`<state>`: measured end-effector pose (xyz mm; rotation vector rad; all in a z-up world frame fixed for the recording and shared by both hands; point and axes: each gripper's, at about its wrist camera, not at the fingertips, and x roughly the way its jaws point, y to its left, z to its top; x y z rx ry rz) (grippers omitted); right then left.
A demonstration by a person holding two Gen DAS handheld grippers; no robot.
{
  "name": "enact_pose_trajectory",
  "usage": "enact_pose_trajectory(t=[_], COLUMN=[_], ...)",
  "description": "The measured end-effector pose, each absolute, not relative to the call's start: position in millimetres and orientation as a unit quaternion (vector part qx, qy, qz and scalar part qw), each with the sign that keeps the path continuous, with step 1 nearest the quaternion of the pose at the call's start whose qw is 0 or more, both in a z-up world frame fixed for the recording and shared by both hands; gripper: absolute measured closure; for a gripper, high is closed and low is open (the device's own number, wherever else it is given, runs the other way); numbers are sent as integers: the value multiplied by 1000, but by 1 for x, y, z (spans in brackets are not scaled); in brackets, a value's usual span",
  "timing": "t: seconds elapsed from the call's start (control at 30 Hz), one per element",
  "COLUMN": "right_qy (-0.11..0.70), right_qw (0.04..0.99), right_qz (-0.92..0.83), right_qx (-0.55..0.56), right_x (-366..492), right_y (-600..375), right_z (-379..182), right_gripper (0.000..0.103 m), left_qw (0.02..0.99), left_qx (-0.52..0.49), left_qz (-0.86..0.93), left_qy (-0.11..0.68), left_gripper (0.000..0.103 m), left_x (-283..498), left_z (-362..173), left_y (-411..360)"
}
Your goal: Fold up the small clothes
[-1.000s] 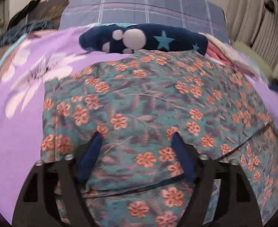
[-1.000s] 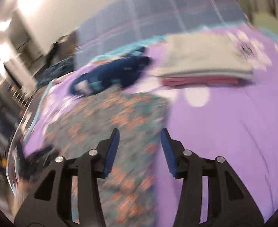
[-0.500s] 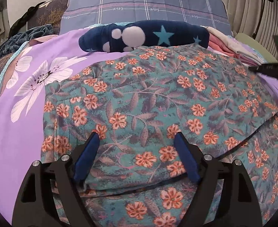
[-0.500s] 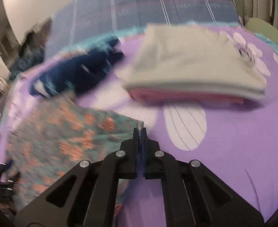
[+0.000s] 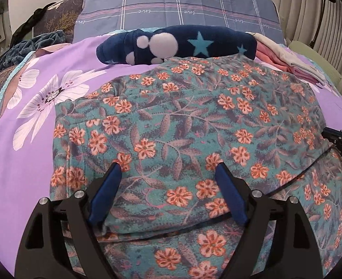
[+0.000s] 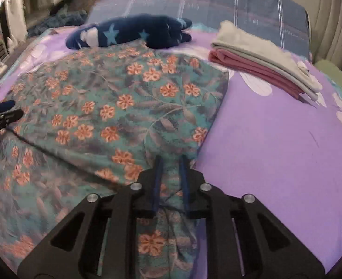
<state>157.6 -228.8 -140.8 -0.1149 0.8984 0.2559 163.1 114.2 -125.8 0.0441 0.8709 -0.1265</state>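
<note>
Floral garment (image 5: 182, 125) | left hand-held gripper (image 5: 168, 174) spread wide | right hand-held gripper (image 6: 170, 162) just reopening, cloth between, contact unclear

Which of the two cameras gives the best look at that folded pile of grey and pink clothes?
The right wrist view: the folded pile lies whole on the purple sheet, grey on pink. The left wrist view catches only its end, behind the floral garment.

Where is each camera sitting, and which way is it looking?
Left wrist: sits on the left tongs, open over the flowery garment, looking down towards the pillow.
Right wrist: sits on the right tongs, just opening, fabric between them, at the garment's edge beside the folded stack.
Both show the garment and the starry navy fleece, and each glimpses the other tongs.
</note>
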Motion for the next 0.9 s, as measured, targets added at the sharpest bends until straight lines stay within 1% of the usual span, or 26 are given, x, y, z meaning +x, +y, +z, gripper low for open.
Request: enact_pose_trajectory(t=[0.07, 0.17, 0.2, 0.23, 0.27, 0.3, 0.37, 0.47, 0.53, 0.67, 0.77, 0.87, 0.9], right_qy=[444, 427, 423, 421, 417, 409, 409, 440, 466, 465, 464, 466, 465], right_qw=[887, 894, 896, 898, 901, 903, 901, 881, 863, 859, 855, 847, 844], right_qz=[116, 101, 100, 100, 104, 122, 147, 173, 186, 192, 200, 214, 221], right_qx=[-47, -91, -96, -84, -64, -40, -13, 31, 62, 92, 116, 139, 149], right_x=[162, 154, 146, 137, 127, 113, 85, 51, 27, -19, -48, -73, -84], right_y=[-230, -218, -217, -221, -231, -242, -264, -287, -298, -305, -315, -325, -329], right_z=[-136, -133, -126, -118, -110, -101, -93, -100, -113, -124, -126, -127, -127], right_gripper=[89, 87, 84, 70, 62, 57, 57, 58, 63, 64, 64, 64, 64], left_qw=[904, 906, 906, 907, 911, 916, 919, 911, 891, 888, 884, 881, 882], left_qx=[22, 22, 17, 13, 4, -9, -27, -44, -55, -20, -36, -45, -46], left_qz=[-61, -59, -58, -57, -60, -71, -84, -82, -90, -108, -138, -172, -177], left_qy=[422, 419, 420, 418, 408, 396, 385, 403, 441, 446, 445, 438, 435], left_gripper=[19, 19, 19, 19, 18, 18, 16, 14, 14, 14, 14, 17, 20], left_x=[163, 161, 155, 147, 134, 116, 80, 44, 18, -28, -57, -91, -98], left_z=[-125, -122, -117, -113, -106, -100, -95, -102, -117, -125, -124, -123, -123], left_y=[114, 115, 119, 123, 129, 138, 157, 179, 190, 186, 185, 182, 180])
